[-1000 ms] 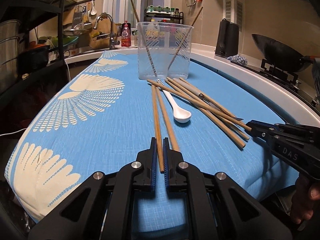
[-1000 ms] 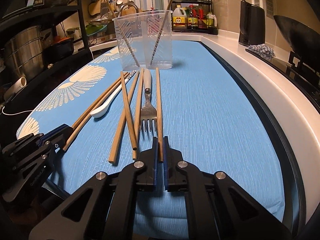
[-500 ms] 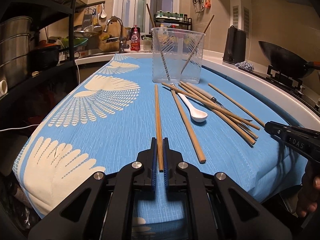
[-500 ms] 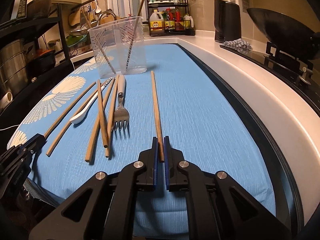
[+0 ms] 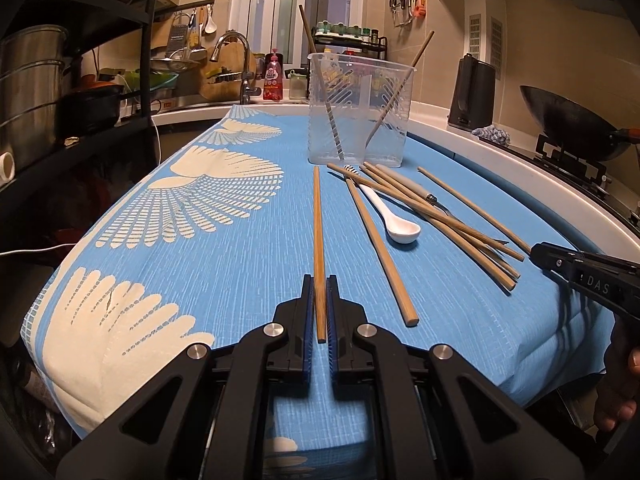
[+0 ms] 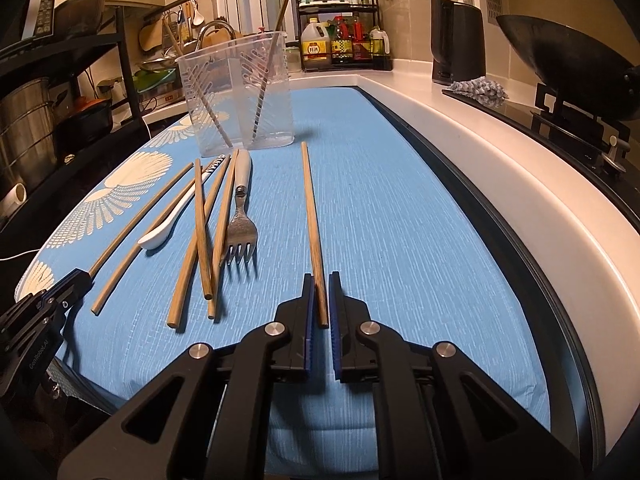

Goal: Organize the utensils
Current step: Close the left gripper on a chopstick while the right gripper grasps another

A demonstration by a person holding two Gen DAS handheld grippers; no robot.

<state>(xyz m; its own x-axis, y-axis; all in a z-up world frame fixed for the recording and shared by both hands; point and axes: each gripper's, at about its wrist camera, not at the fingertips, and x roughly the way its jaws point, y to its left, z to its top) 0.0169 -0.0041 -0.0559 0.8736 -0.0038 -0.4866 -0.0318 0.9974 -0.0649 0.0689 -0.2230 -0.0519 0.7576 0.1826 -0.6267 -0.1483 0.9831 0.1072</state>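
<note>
My left gripper [image 5: 319, 280] is shut on the near end of a wooden chopstick [image 5: 317, 232] that points toward a clear plastic cup [image 5: 359, 112] holding two chopsticks. My right gripper [image 6: 319, 280] is shut on another wooden chopstick [image 6: 310, 208]; the same cup [image 6: 238, 96] stands beyond it. On the blue cloth [image 5: 224, 264] lie several loose chopsticks [image 5: 380, 248], a white spoon [image 5: 394, 220] and a fork [image 6: 240, 224]. The right gripper shows in the left wrist view [image 5: 538, 250]; the left gripper shows in the right wrist view [image 6: 78, 278].
A white counter edge [image 6: 500, 168] runs along the right, with a black kettle [image 6: 456, 40], a wok [image 6: 568, 56] on a stove and a bottle rack [image 6: 344, 44]. A sink tap [image 5: 236, 64] and black shelves with pots [image 5: 32, 80] stand at the left.
Both grippers have lifted and drawn their chopsticks apart from the pile, the left one to the left and the right one to the right. The cup looks farther away.
</note>
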